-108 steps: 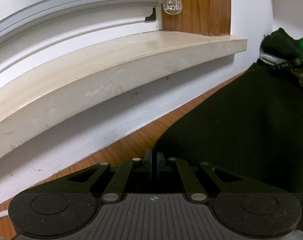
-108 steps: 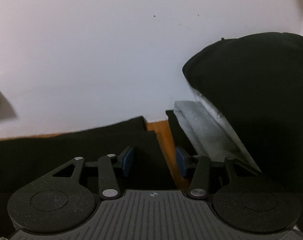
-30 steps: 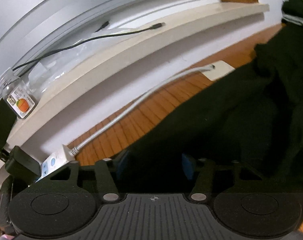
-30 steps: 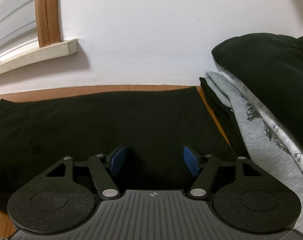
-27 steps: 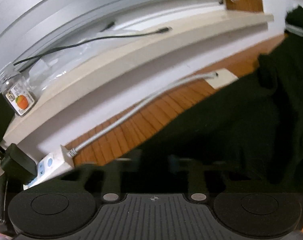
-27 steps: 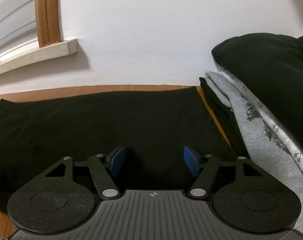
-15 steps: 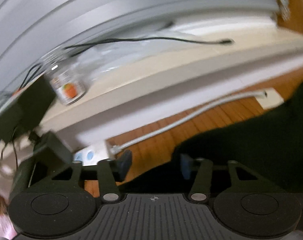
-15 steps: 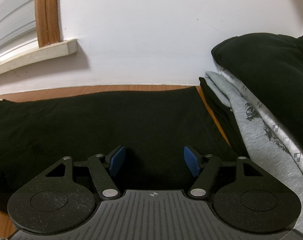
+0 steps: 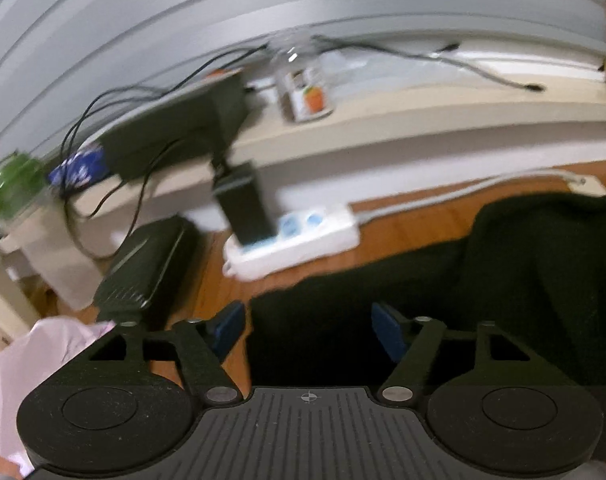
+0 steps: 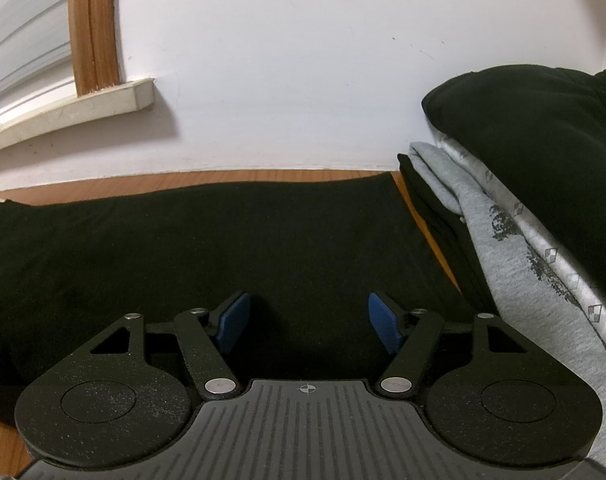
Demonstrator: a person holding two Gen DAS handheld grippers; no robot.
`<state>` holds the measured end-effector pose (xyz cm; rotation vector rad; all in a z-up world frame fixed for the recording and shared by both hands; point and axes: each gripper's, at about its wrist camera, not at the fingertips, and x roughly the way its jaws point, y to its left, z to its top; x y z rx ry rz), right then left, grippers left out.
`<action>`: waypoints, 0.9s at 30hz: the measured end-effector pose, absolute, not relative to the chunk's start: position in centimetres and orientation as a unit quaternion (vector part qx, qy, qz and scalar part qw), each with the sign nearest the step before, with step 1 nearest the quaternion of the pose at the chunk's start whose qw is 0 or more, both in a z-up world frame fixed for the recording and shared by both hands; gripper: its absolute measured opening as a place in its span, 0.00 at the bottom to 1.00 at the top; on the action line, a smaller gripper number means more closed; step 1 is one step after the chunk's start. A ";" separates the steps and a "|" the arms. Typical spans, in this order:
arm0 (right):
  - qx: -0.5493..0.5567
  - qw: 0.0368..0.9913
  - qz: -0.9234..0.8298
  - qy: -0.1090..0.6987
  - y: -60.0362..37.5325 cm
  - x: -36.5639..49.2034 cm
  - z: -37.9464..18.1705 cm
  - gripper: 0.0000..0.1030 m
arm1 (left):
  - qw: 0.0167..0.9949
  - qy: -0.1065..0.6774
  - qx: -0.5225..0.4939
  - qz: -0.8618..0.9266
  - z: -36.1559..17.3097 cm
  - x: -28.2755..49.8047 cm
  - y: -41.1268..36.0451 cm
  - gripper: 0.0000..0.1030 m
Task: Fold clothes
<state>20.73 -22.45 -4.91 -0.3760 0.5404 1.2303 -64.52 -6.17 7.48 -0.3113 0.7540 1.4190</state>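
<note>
We've just let go on the left: the left hand-held gripper (image 9: 309,330) has been opening, and its blue pads (image 9: 385,330) now stand wide, gripping nothing, the corner of the black cotton garment (image 9: 443,292) lying loose under them at lower centre of the frame. A second ago that cloth was pinched between them. The view has swung left too, bringing the white power strip (image 9: 295,242) and black adapter (image 9: 245,204) on the wooden floor (image 9: 403,224) to mid-frame. The right hand-held gripper (image 10: 309,322) hasn't stirred, jaws wide, hovering over the same garment (image 10: 223,240) spread flat across the frame's middle, beside the grey printed folded clothes (image 10: 515,256) at right. We reckon one fold is laid; next needs a fresh grasp.
</note>
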 end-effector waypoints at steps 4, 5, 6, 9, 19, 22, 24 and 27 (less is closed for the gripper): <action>-0.174 0.767 0.565 0.249 -22.4 20.9 -4.9 0.67 | 0.691 0.347 -0.125 0.621 6.3 -64.9 -6.1 0.74; -0.174 0.768 0.565 0.249 -22.4 21.0 -4.9 0.67 | 0.693 0.344 -0.122 0.622 6.3 -64.9 -5.9 0.71; -0.174 0.768 0.564 0.249 -22.4 21.0 -4.9 0.67 | 0.693 0.337 -0.122 0.626 6.3 -64.9 -5.7 0.61; -0.174 0.769 0.563 0.248 -22.4 21.0 -5.0 0.68 | 0.659 0.282 -0.163 0.678 7.2 -66.6 -4.6 0.47; -0.174 0.771 0.560 0.248 -22.4 21.0 -5.0 0.69 | 0.630 0.286 -0.141 0.708 7.8 -65.1 -5.9 0.75; -0.174 0.771 0.559 0.251 -22.4 21.1 -5.0 0.74 | 0.655 0.274 -0.124 0.693 8.5 -63.3 -7.3 0.75; -0.175 0.771 0.558 0.251 -22.4 21.0 -4.9 0.75 | 0.680 0.269 -0.114 0.673 8.9 -61.6 -7.9 0.75; -0.176 0.774 0.557 0.245 -22.5 20.8 -4.9 0.74 | 0.722 0.275 -0.106 0.626 8.6 -58.5 -7.9 0.75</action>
